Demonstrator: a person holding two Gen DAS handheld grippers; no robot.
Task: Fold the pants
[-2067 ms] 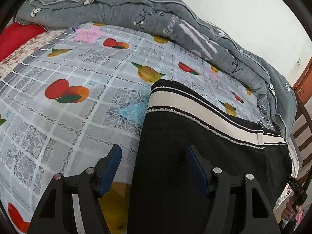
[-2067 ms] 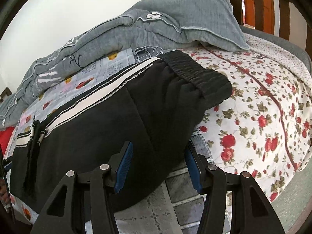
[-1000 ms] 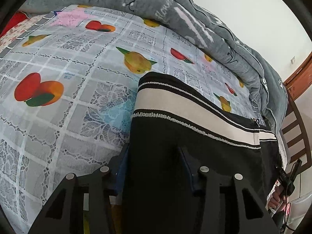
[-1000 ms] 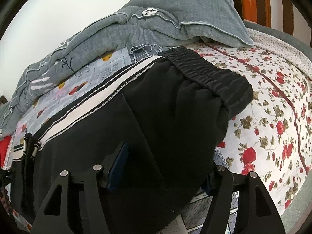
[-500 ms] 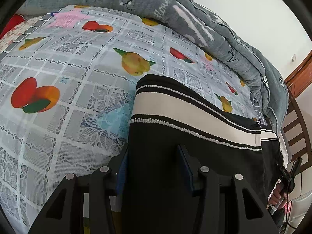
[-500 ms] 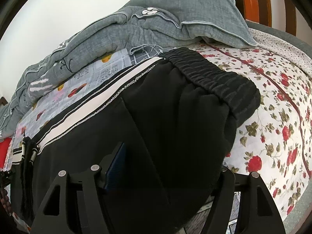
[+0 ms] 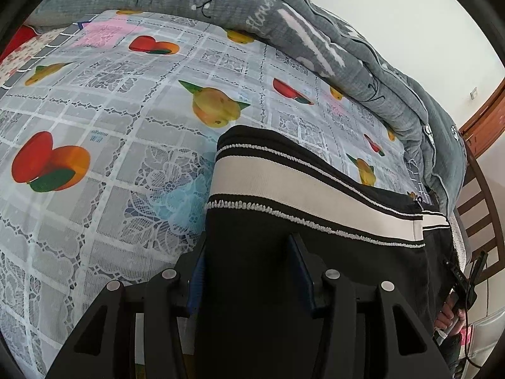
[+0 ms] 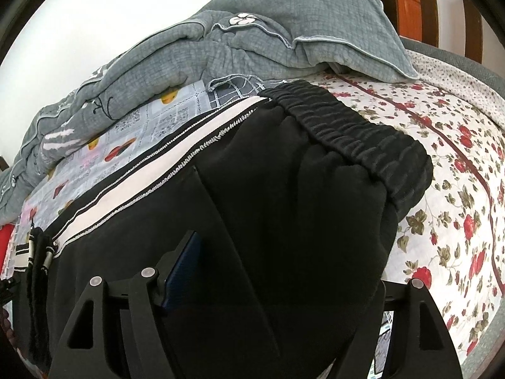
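Left to right across the bed. Fruit-print sheet [image 7: 104,132], bare at the far left. Black pants [image 7: 315,252], white side stripe [image 7: 300,189] uppermost, lying lengthwise along the near edge, folded end toward the sheet. Left gripper [image 7: 249,271]: jaws partly closed, straddling the folded end, blue pads pressed against the cloth on either side; its view has shifted little over the last second, after dropping lower over the cloth in the second before that. Grey quilt [image 7: 331,50] heaped along the wall behind.

Right gripper [image 8: 277,284]: jaws have just been opening, with the bulky waist portion between them. Left pad lies against the cloth; right finger is hidden behind the fabric, so contact there cannot be judged. Elastic waistband [image 8: 353,142] rests on the floral sheet [image 8: 457,189], grey pillow [image 8: 315,22] beyond.

Interpretation: two seconds ago both grippers stood back with jaws spread over the near edge; both have since advanced onto the pants. Probably the left end is gripped and the right jaws are widening to take in the thicker waist, preparatory to the next fold.
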